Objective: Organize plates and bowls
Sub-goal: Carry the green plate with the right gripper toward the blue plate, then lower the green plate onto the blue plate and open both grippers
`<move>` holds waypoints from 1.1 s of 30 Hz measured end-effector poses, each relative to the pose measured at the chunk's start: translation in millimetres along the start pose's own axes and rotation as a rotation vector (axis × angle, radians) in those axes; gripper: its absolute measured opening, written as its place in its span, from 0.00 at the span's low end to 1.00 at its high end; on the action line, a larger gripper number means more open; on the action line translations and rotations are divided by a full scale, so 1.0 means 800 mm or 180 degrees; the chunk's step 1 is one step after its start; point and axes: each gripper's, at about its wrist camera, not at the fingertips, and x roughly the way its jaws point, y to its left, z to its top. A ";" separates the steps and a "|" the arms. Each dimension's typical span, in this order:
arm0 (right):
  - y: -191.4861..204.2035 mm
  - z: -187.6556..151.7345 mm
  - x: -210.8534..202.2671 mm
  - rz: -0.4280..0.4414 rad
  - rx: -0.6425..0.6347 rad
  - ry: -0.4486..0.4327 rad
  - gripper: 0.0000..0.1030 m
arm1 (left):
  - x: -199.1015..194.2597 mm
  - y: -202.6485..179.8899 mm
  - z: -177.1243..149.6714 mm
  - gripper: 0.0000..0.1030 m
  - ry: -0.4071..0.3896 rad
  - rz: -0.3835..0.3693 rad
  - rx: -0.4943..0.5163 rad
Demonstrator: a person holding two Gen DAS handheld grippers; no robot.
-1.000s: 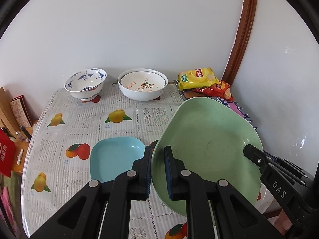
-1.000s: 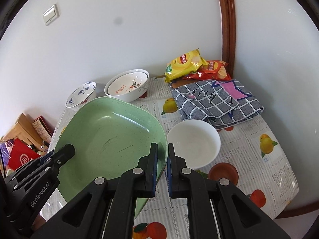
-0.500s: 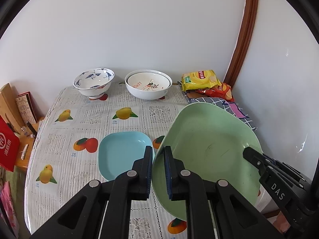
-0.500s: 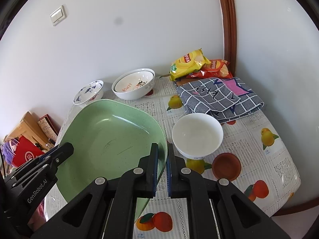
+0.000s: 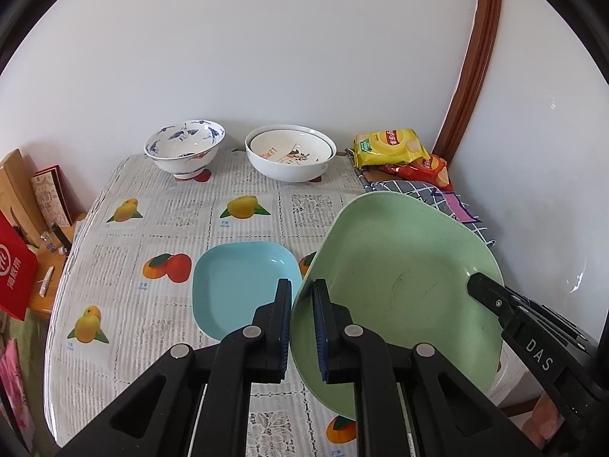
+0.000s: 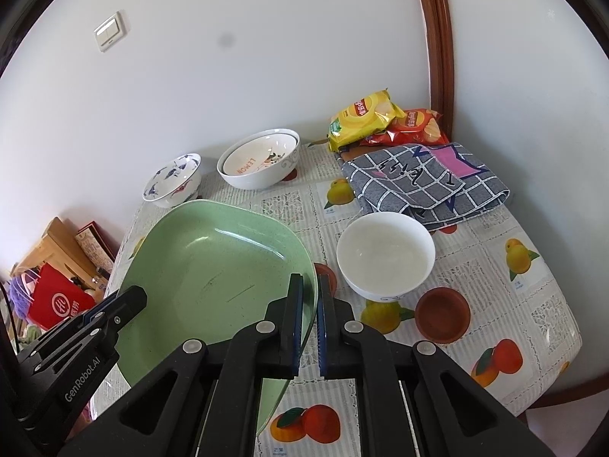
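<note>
A large green plate [image 5: 403,285] hangs tilted above the table, held from both sides. My left gripper [image 5: 302,297] is shut on its left rim, and my right gripper [image 6: 308,293] is shut on its right rim [image 6: 310,266]. Below and left of it a light blue square plate [image 5: 239,278] lies flat on the tablecloth. At the back stand a blue-patterned bowl [image 5: 184,148] and two nested white bowls [image 5: 291,154]. A plain white bowl [image 6: 384,255] and a small brown dish [image 6: 443,314] sit right of the green plate.
Yellow and red snack bags [image 6: 365,118] and a folded checked cloth [image 6: 426,182] fill the back right corner. The fruit-print table [image 5: 167,209] meets the wall at the back. A red bag [image 5: 13,270] and wooden items stand off its left edge.
Both views have pulled back and up a little with the green plate. More tablecloth and the blue plate show below it. Both grips are unchanged.
</note>
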 end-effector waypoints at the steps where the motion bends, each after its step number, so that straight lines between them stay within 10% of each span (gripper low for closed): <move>1: 0.001 0.000 0.002 0.0002 -0.0003 0.0004 0.06 | 0.001 0.002 0.000 0.11 0.0008 0.0000 -0.0011; 33: 0.050 -0.016 0.080 0.0031 -0.0177 0.0337 0.06 | 0.065 0.072 -0.018 0.11 0.0332 0.0104 -0.0302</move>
